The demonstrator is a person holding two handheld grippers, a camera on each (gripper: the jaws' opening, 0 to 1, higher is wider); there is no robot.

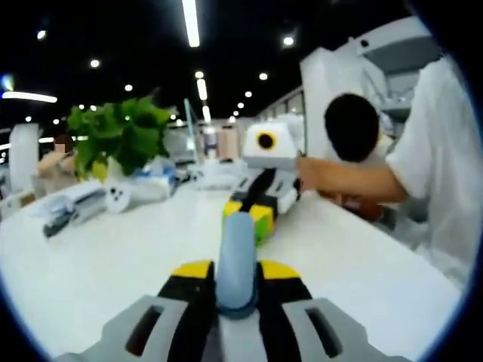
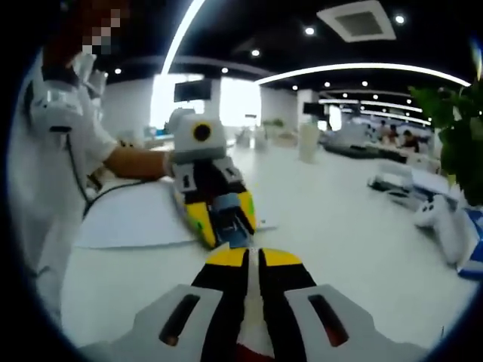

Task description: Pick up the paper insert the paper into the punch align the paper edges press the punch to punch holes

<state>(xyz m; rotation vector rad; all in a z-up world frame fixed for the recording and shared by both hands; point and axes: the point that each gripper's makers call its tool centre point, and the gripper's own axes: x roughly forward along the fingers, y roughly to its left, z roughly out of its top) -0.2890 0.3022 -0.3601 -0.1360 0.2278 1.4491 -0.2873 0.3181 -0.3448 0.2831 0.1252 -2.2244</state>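
Note:
A blue-grey punch [image 1: 236,249] lies on the white table [image 1: 90,271], and my left gripper [image 1: 236,269] is shut on its near end, a yellow tip on each side. My right gripper [image 1: 249,213] faces it from beyond the punch's far end, held by a person's hand. In the right gripper view my right gripper [image 2: 253,258] has its yellow tips pressed together with nothing visible between them. Just ahead of it, the left gripper [image 2: 225,219] clamps the punch [image 2: 226,205]. A white sheet of paper [image 2: 132,219] lies flat under and to the left of the punch.
A person in a white shirt [image 1: 445,151] stands at the table edge. A green plant [image 1: 121,136], a white game controller [image 2: 441,219] and a dark stapler-like tool [image 1: 72,211] sit farther along the table. Open tabletop [image 2: 339,226] lies beyond the punch.

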